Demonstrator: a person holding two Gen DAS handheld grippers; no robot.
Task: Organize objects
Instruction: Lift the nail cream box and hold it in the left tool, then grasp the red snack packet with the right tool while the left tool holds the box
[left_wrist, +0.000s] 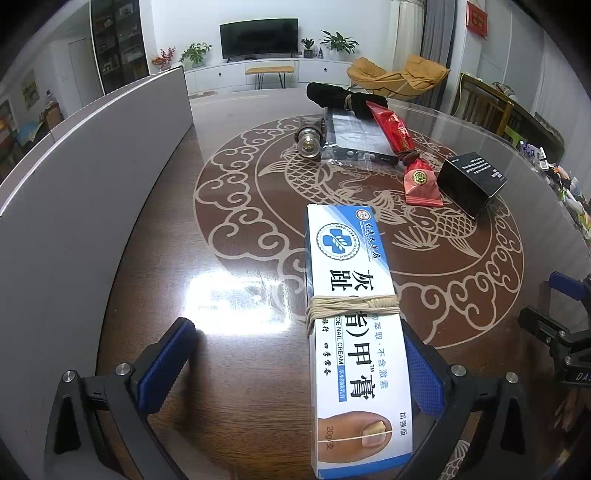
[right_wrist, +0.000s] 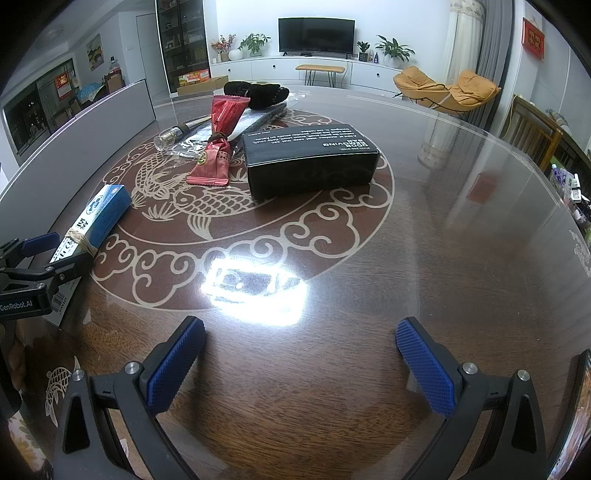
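A white and blue toe nail cream box (left_wrist: 354, 332) with a rubber band around it lies on the dark wooden table (left_wrist: 240, 369). My left gripper (left_wrist: 295, 354) is open around it; the box lies against the right finger, far from the left one. The box also shows at the left of the right wrist view (right_wrist: 92, 221). My right gripper (right_wrist: 299, 354) is open and empty above the table. A black box (right_wrist: 310, 162), a red packet (right_wrist: 218, 147), a small glass bottle (right_wrist: 170, 137), a flat dark pack in plastic (left_wrist: 354, 136) and a black pouch (left_wrist: 340, 96) lie further back.
A grey panel (left_wrist: 85, 192) stands along the table's left side. A lamp's glare (right_wrist: 258, 291) lies on the tabletop. Chairs (right_wrist: 447, 90) and a TV cabinet (right_wrist: 314, 66) stand beyond the table. Small items (right_wrist: 569, 188) crowd the right edge.
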